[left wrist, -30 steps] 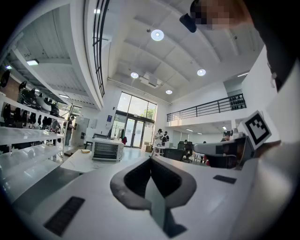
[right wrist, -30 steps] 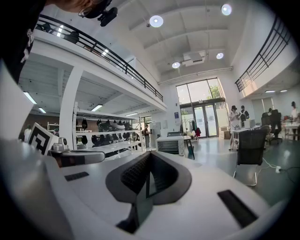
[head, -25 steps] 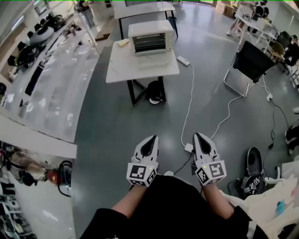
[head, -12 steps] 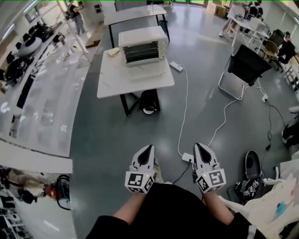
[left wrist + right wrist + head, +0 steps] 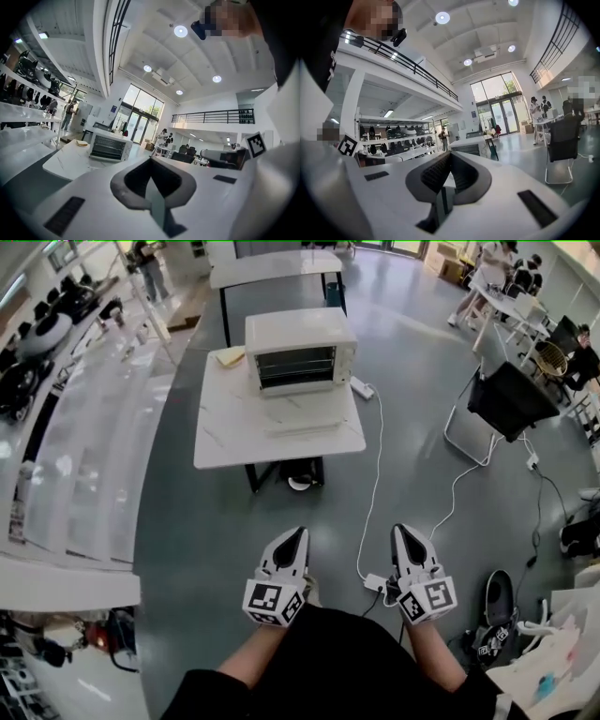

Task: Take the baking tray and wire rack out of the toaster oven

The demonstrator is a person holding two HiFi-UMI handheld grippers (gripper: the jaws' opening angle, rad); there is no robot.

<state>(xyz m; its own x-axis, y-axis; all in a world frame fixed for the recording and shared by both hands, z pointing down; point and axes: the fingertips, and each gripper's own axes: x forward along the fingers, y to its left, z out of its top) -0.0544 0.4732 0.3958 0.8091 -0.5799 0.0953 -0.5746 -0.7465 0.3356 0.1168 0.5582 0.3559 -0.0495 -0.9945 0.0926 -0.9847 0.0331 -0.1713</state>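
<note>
Both tongs are clenched on nothing: the left tongs point(image 5: 297, 536) and the right tongs point(image 5: 402, 532) are held side by side, pointing level and ahead, jaws pressed together in each gripper view with only air in front of them.

On the floor just below and between them, closer to the right pair, lies a white plug block point(image 5: 375, 583). Its cable point(image 5: 380, 456) runs forward from there toward the counter point(image 5: 234, 432).

The counter stands well ahead of both tips. The toaster oven point(image 5: 298, 351) sits toward its far edge, front facing the tongs. The baking tray and wire rack are judged to be inside it; dark bars show across its front, though whether the door is shut or down cannot be told from here.

The step in hand is the approach:
- Come in square to the oven front.
- Keep feet clear of the cable.
- Release both pairs only once the oven is within reach.
- If the door is up, one pair should draw it down before the other goes for the rack's front edge.

No brand or lettering on the oven can be read. The only print on the tongs is the square black-and-white marker patterns, which hold no words.
</note>
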